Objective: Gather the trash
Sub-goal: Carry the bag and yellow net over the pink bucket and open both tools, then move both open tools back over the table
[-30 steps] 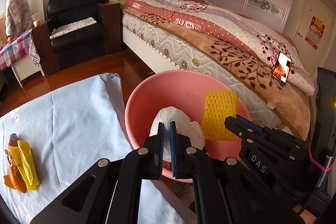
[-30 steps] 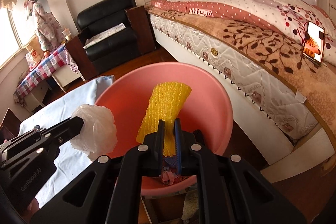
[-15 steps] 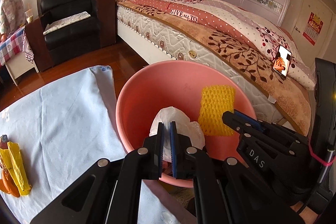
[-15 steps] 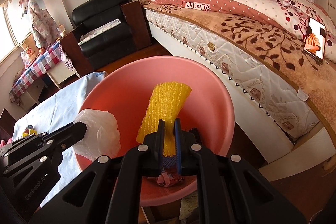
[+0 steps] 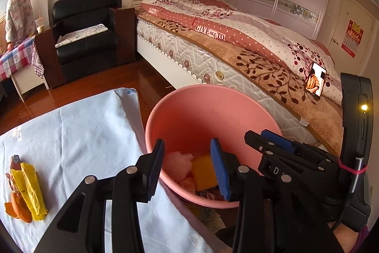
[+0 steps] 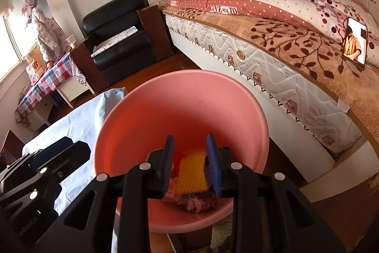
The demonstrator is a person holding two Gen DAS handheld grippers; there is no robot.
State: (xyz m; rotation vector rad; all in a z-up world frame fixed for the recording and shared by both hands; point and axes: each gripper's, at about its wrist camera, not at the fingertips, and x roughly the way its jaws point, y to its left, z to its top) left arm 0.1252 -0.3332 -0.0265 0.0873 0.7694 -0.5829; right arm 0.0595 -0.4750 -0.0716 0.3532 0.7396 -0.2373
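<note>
The yellow foam net (image 6: 192, 173) and the white plastic bag (image 5: 177, 164) lie at the bottom of the pink basin (image 5: 208, 110), which stands just beside the counter with the light blue cloth (image 5: 78, 134). Your left gripper (image 5: 187, 165) and your right gripper (image 6: 190, 164) both hang over the basin, and their fingers have just been opening; they are now released, with nothing pressed between them. On the cloth, well apart from the basin, a yellow wrapper (image 5: 29, 191) and some orange peel (image 5: 17, 206) remain for you, and the bed (image 5: 248, 51) is behind.
</note>
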